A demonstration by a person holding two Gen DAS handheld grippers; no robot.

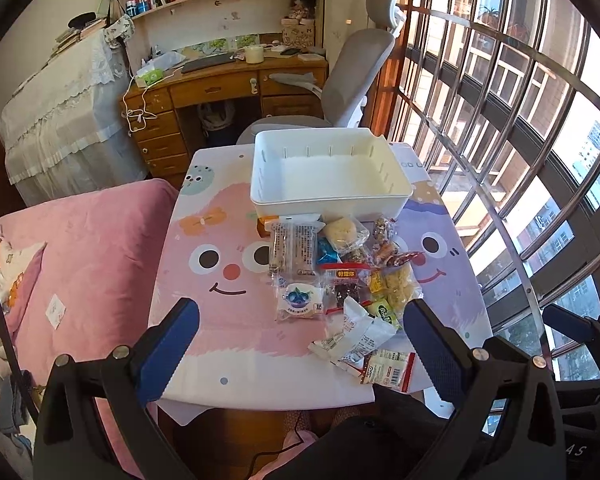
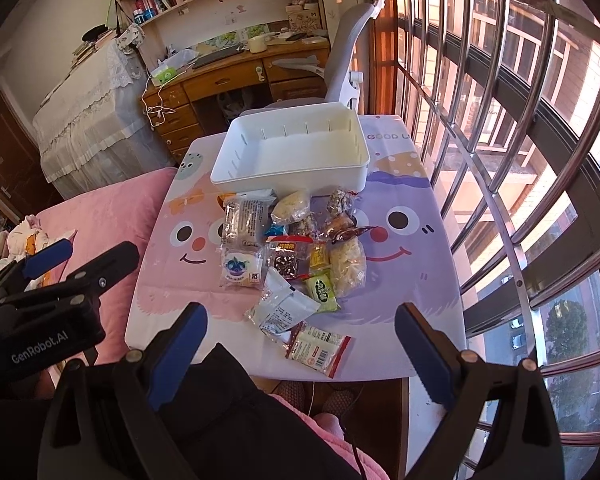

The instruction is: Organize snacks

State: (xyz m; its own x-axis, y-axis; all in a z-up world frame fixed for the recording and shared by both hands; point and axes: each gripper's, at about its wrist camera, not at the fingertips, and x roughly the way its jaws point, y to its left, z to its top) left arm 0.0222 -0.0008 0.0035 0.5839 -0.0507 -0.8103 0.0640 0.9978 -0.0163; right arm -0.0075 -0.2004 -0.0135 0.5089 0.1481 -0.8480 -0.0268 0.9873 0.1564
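A pile of several wrapped snacks [image 1: 340,272] [image 2: 296,256] lies on the small table with a cartoon cover [image 1: 204,280] [image 2: 412,280]. Behind the pile stands an empty white bin [image 1: 332,172] [image 2: 292,152]. A red-edged packet [image 1: 388,368] [image 2: 320,346] lies nearest the front edge, beside a white pouch [image 1: 352,336] [image 2: 280,304]. A blueberry-print packet [image 1: 300,300] [image 2: 240,266] sits at the pile's left. My left gripper [image 1: 300,320] hovers open above the table's near edge, holding nothing. My right gripper [image 2: 300,324] is open too, just short of the red-edged packet.
A pink-covered bed [image 1: 92,248] [image 2: 100,216] borders the table on the left. A grey office chair [image 1: 356,80] and wooden desk [image 1: 220,88] stand behind the bin. Window bars [image 1: 500,160] [image 2: 500,160] run along the right. The left gripper body [image 2: 52,300] shows at left in the right wrist view.
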